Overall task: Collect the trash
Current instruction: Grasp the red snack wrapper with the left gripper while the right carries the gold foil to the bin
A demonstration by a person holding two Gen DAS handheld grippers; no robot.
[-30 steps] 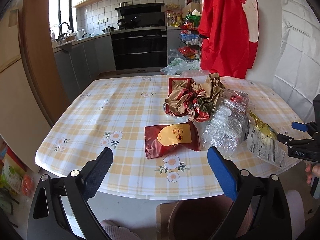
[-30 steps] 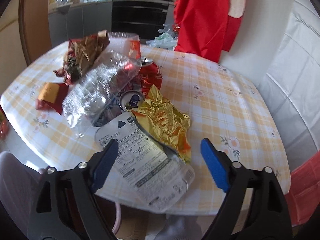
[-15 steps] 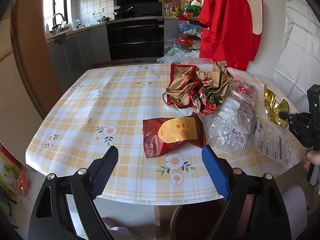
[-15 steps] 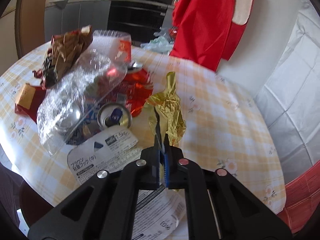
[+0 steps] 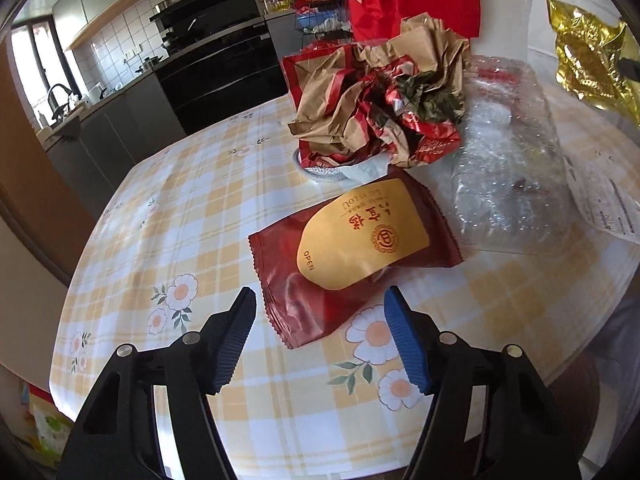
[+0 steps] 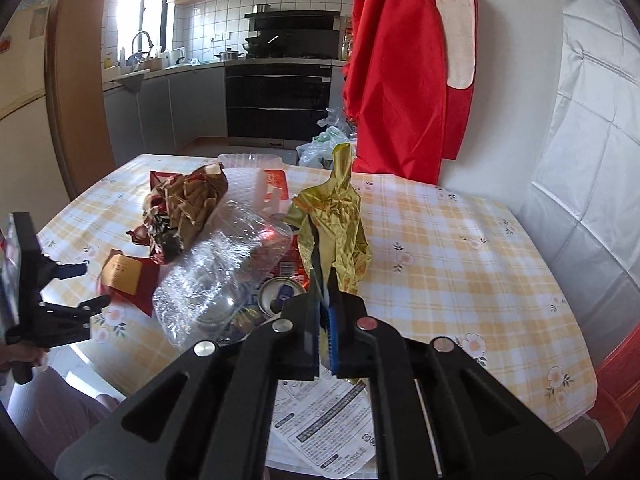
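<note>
1. Your tablecloth (image 5: 168, 216) is a yellow-and-white check, scattered with white flowers that have orange centres and green leaves.
2. The flat packet (image 5: 352, 256) near the cloth's front edge is dark red with a golden-yellow panel carrying red characters.
3. The crumpled paper (image 5: 380, 108) behind it mixes tan-brown with shiny red and a little dark green.
4. The plastic bottle (image 5: 508, 176) is clear, with flecks of red inside.
5. The wrapper (image 6: 340, 220) is shiny gold.
6. The can (image 6: 280, 294) has a silver top, with red foil beside it.
7. The printed sheet (image 6: 324, 424) at the front edge is white with black text.
8. The hanging cloth (image 6: 400, 80) is bright red with a cream patch.
</note>
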